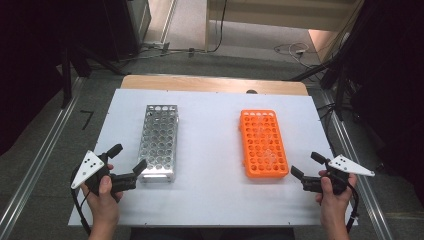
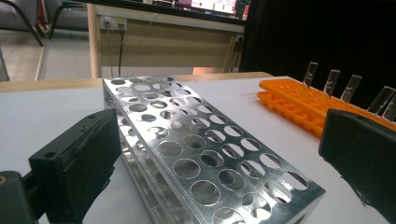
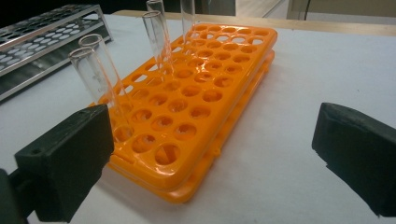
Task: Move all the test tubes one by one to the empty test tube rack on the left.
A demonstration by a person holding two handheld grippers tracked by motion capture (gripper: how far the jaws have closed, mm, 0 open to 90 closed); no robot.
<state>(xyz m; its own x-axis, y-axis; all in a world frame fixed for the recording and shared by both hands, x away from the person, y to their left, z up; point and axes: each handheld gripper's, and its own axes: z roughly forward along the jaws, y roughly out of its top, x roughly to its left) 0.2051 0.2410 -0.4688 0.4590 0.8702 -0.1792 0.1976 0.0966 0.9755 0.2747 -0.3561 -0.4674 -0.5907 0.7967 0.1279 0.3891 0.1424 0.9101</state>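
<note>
- A white worktop (image 1: 210, 200) carries two racks standing well apart: a shiny metal test-tube rack with rows of round holes (image 1: 159, 142) on the left and an orange plastic test-tube rack (image 1: 263, 143) on the right.
- Several clear glass test tubes (image 3: 95, 74) stand upright in the orange rack, mostly along the side facing the metal rack.
- The left gripper (image 1: 127, 161) hovers just beside the near end of the metal rack, its black fingers spread wide with nothing between them.
- The right gripper (image 1: 307, 165) hovers near the orange rack's near right corner, fingers likewise wide apart and empty.
- The likely step is lifting a tube from the orange rack.
- To do it well, bring the right gripper's fingers (image 3: 65, 158) level to either side of the nearest tube, close gently on the upper glass, then lift straight up so the tube clears its hole without tipping its neighbours.
</note>
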